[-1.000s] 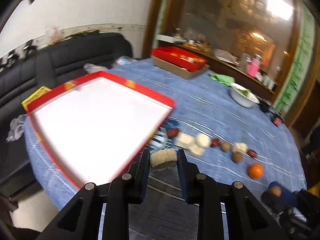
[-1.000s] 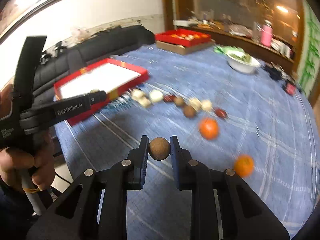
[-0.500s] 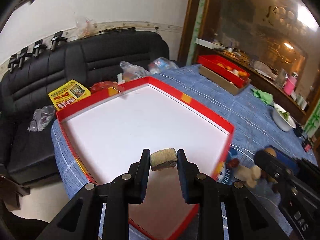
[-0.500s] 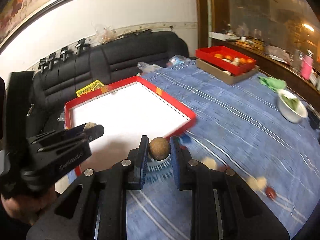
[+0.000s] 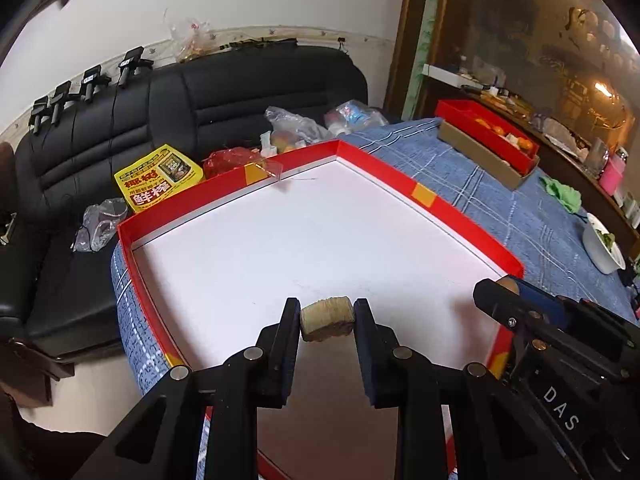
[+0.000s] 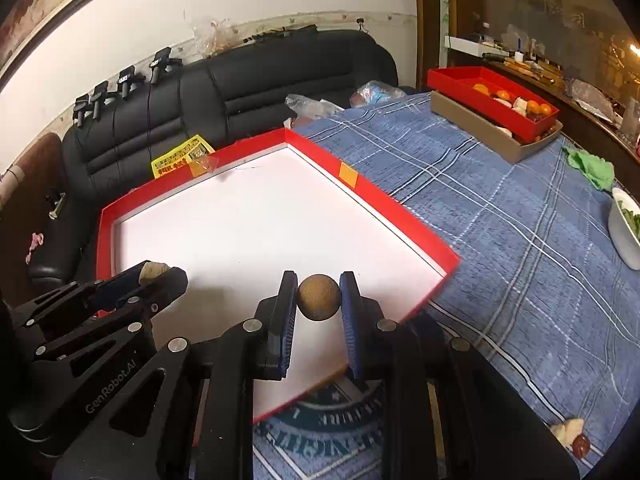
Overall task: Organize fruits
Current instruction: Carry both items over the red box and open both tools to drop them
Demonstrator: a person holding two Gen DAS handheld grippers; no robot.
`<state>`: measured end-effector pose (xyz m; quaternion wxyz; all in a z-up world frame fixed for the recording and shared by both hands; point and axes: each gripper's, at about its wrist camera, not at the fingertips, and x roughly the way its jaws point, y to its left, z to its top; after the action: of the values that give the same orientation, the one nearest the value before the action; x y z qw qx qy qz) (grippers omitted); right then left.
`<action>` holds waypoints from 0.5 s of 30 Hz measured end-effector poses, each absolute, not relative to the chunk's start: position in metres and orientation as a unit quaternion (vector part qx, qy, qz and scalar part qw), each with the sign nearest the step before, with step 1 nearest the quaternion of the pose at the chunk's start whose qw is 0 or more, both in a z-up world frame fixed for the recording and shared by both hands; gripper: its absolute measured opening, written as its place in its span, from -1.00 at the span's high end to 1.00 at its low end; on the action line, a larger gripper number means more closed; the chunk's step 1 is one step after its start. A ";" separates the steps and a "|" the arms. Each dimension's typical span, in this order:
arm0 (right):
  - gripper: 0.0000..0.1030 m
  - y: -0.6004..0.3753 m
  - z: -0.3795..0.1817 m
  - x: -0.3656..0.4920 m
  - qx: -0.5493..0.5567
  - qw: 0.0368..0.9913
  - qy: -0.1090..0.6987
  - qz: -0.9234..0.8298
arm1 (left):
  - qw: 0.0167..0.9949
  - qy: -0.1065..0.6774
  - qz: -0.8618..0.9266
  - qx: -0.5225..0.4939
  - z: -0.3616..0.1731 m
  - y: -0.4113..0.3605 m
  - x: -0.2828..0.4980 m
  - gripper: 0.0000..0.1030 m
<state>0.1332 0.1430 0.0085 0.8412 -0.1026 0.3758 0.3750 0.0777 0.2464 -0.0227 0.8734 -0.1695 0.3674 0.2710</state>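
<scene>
A large red-rimmed tray [image 5: 424, 194] with a white floor lies on the blue checked tablecloth; nothing lies in it. It also shows in the right wrist view [image 6: 348, 174]. My left gripper [image 5: 327, 320] is shut on a tan, ridged block-shaped piece [image 5: 327, 317] above the tray's near part. My right gripper [image 6: 318, 298] is shut on a round brown fruit [image 6: 318, 297] above the tray's near right corner. Each gripper shows in the other's view: the right one [image 5: 504, 292] and the left one [image 6: 160, 270].
A second red tray [image 6: 472, 82] with oranges and other pieces sits on a cardboard box at the far right. A white bowl [image 6: 624, 232] and green cloth [image 6: 592, 166] lie right. Loose fruit [image 6: 576, 436] lies at the near right. A black sofa [image 5: 240, 96] stands behind.
Both grippers have swung left from the row of loose fruit to above the large tray, each still holding its piece.
</scene>
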 end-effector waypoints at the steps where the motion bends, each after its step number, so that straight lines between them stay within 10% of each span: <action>1: 0.59 0.146 0.007 0.136 -0.104 0.840 0.377 0.375 | 0.872 0.369 0.272 -0.169 -0.024 0.248 0.079 0.50; 13: 0.59 0.163 -0.011 0.153 -0.106 0.831 0.411 0.360 | 0.849 0.404 0.291 -0.178 -0.040 0.263 0.090 0.49; 15: 0.37 0.165 -0.014 0.154 -0.109 0.830 0.417 0.354 | 0.849 0.406 0.289 -0.176 -0.039 0.262 0.088 0.07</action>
<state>0.1542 0.1646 -0.0136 0.8301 -0.1090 0.4172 0.3536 0.0879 0.2623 -0.0394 0.8489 -0.1765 0.4057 0.2893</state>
